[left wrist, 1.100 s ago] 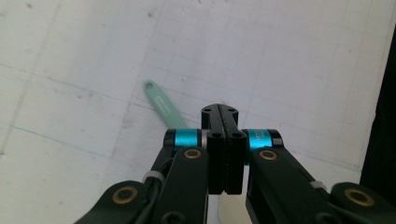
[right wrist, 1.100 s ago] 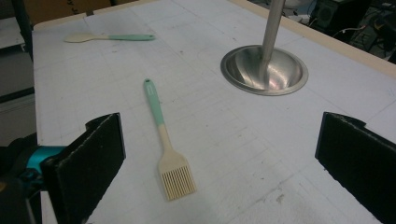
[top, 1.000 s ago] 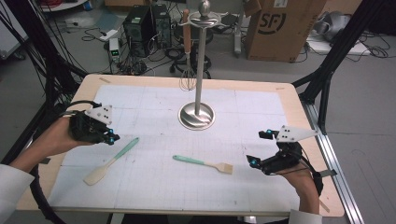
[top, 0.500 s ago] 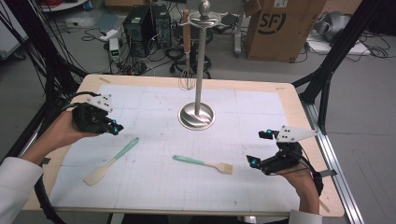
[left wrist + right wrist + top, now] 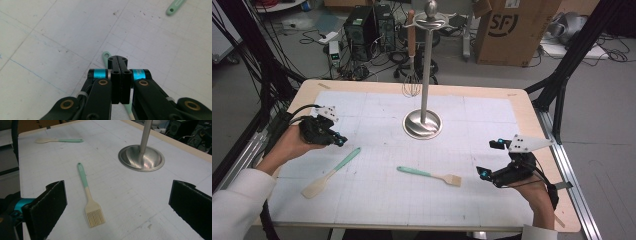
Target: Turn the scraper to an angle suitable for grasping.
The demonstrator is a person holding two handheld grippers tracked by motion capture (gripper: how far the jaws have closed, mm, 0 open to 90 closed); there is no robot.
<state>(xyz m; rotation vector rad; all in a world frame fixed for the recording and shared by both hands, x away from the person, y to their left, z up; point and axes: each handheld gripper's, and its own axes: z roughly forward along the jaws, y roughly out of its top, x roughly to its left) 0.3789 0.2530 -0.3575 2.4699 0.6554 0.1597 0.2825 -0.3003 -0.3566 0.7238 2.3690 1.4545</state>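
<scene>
Wide wooden desk (image 5: 542, 150) with a white gridded mat. Steel utensil stand (image 5: 423, 120) with a round dished base sits mid-desk toward the far edge, a wire whisk (image 5: 411, 85) hanging from its top. Mint-handled spatula with a pale cream blade (image 5: 332, 167) lies flat near the left edge, diagonal, blade toward the near-left corner. Mint-handled pastry brush (image 5: 429, 175) lies mid-desk near the near edge. Spatula likely light, stiff handle, flexible blade; best taken at mid-handle. Left tool (image 5: 339, 141) is clenched on nothing, angled down just above the handle's tip. Right tool (image 5: 117, 202) is released wide, hand resting near the right edge, pointing at the brush.
</scene>
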